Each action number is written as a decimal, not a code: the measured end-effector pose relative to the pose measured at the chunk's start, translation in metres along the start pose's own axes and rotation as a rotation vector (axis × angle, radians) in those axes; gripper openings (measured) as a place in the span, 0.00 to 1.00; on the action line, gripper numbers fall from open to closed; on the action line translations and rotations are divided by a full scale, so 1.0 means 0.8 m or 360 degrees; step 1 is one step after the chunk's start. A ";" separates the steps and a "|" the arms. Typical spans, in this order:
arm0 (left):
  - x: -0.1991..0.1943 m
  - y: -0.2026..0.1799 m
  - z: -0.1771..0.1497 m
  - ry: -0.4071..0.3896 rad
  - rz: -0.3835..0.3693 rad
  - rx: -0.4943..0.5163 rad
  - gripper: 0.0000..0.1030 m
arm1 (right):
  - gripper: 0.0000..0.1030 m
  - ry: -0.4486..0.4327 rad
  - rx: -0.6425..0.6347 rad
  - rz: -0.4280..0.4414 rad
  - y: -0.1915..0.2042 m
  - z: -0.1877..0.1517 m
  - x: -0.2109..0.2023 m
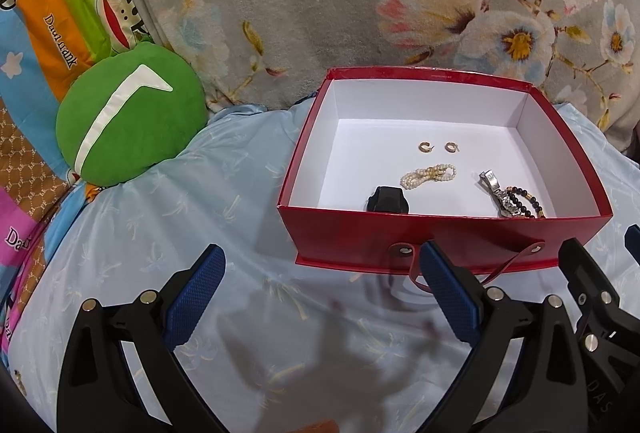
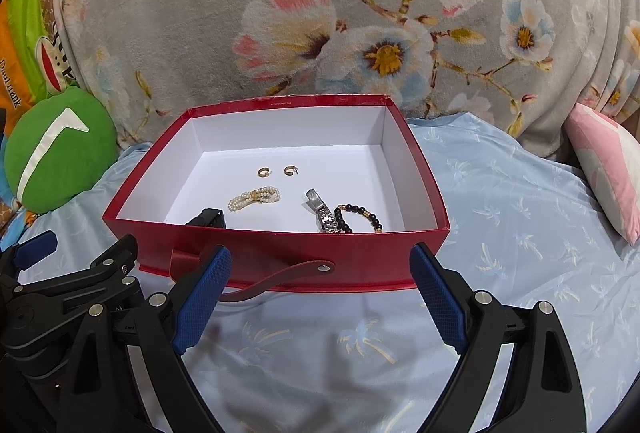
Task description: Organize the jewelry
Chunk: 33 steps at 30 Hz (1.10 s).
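Note:
A red box (image 1: pixel 440 239) (image 2: pixel 280 253) with a white inside stands open on the blue bedsheet. Inside lie two gold hoop earrings (image 1: pixel 438 147) (image 2: pixel 277 171), a pearl bracelet (image 1: pixel 429 175) (image 2: pixel 254 198), a black watch (image 1: pixel 389 199) (image 2: pixel 207 219), a silver watch (image 1: pixel 498 193) (image 2: pixel 322 213) and a black bead bracelet (image 1: pixel 524 203) (image 2: pixel 358 217). My left gripper (image 1: pixel 320 293) is open, just short of the box's front left. My right gripper (image 2: pixel 320 293) is open before the box's front wall, holding nothing.
A green round cushion (image 1: pixel 130 117) (image 2: pixel 56 149) lies left of the box. A grey floral blanket (image 1: pixel 320 5) (image 2: pixel 340 13) rises behind it. A pink pillow (image 2: pixel 608 169) sits at the right. A red strap (image 2: pixel 280 275) hangs from the box's front. Colourful bedding (image 1: pixel 44 33) fills the left.

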<state>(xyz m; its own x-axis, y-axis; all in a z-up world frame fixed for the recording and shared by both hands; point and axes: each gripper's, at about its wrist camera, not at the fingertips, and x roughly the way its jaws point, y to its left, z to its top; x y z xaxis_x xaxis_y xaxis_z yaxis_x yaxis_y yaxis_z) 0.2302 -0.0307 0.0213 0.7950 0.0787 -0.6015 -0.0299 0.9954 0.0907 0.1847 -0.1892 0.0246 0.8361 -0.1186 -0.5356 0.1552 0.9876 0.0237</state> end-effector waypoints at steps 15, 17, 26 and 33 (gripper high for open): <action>-0.002 0.003 0.001 0.0031 -0.0024 -0.0011 0.92 | 0.86 -0.0008 0.0010 0.0005 0.000 0.000 -0.003; -0.002 0.003 0.001 0.0036 -0.0028 -0.0015 0.92 | 0.86 -0.0007 0.0015 0.0009 0.000 0.001 -0.006; -0.005 0.003 0.002 0.0021 0.0006 -0.0030 0.92 | 0.86 -0.0013 0.0010 0.0004 0.000 0.003 -0.008; -0.006 0.001 0.003 0.0018 0.0010 -0.0013 0.92 | 0.86 -0.0012 0.0011 0.0004 0.000 0.003 -0.008</action>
<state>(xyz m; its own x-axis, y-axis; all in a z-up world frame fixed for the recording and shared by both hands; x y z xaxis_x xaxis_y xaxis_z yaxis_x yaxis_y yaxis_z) 0.2279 -0.0307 0.0263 0.7877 0.0858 -0.6101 -0.0403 0.9953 0.0880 0.1807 -0.1886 0.0301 0.8405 -0.1169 -0.5290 0.1566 0.9872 0.0307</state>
